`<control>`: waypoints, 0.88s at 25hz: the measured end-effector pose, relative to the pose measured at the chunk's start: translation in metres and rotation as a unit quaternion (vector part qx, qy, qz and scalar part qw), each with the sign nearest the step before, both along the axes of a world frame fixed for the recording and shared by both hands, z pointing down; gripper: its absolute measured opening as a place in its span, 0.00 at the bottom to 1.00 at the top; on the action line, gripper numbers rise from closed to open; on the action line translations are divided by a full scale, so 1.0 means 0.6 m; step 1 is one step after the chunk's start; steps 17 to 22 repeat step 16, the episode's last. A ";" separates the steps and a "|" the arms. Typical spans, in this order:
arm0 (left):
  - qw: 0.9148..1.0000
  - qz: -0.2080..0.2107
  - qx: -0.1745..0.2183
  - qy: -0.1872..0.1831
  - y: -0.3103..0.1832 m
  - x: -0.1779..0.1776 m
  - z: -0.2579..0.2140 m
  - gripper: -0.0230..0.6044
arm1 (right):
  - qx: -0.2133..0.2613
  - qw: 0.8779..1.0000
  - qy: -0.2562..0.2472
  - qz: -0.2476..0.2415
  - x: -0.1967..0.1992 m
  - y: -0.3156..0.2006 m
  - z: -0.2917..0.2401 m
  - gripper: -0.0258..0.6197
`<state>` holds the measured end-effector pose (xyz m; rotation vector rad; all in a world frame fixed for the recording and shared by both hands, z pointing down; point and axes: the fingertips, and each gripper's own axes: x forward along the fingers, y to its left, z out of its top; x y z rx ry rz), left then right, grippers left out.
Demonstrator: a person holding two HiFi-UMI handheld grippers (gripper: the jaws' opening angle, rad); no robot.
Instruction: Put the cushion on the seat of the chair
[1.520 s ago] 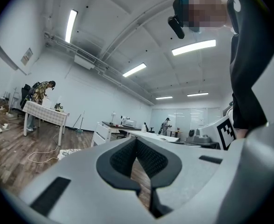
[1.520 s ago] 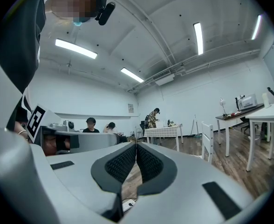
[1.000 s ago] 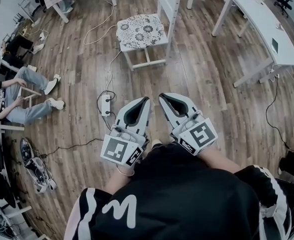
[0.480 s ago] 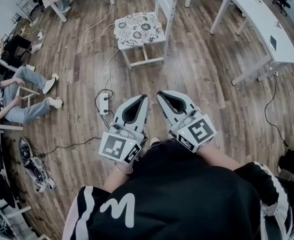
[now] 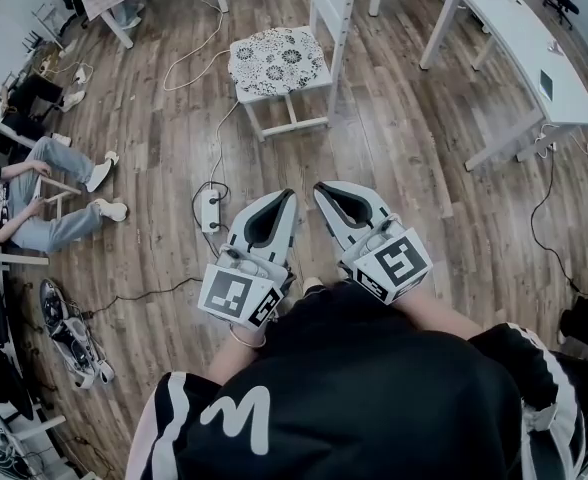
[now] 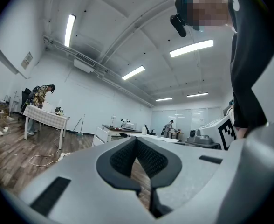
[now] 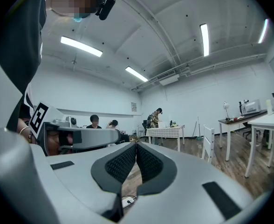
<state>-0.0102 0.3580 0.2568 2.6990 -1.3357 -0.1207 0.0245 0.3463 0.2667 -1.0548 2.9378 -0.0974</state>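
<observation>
Cushion [image 5: 277, 60] with the flowery print is sitting flat on the seat of the white chair [image 5: 294, 126], well ahead of us across the wood floor [image 5: 404, 138]. We're holding both grippers tucked in near our body, side by side. Left gripper [image 5: 292, 197] has its jaws clenched tip to tip with nothing between them, and the right gripper [image 5: 320, 186] is the same. A power strip [image 5: 211, 208] lies near the left one, and a person [image 5: 29, 203] sits on the floor off to our left.

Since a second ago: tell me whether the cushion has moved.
No. The cushion still covers the seat of the chair, in the same place against the backrest.
</observation>
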 end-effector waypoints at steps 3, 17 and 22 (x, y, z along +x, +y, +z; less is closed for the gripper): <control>1.000 0.000 0.000 0.002 -0.003 -0.002 0.000 0.04 | 0.000 1.000 0.002 0.001 -0.001 -0.003 0.000 0.07; 1.000 0.005 0.002 0.001 -0.018 -0.012 0.000 0.04 | -0.002 1.000 0.005 0.004 -0.010 -0.018 0.005 0.07; 1.000 0.005 0.002 0.001 -0.018 -0.012 0.000 0.04 | -0.002 1.000 0.005 0.004 -0.010 -0.018 0.005 0.07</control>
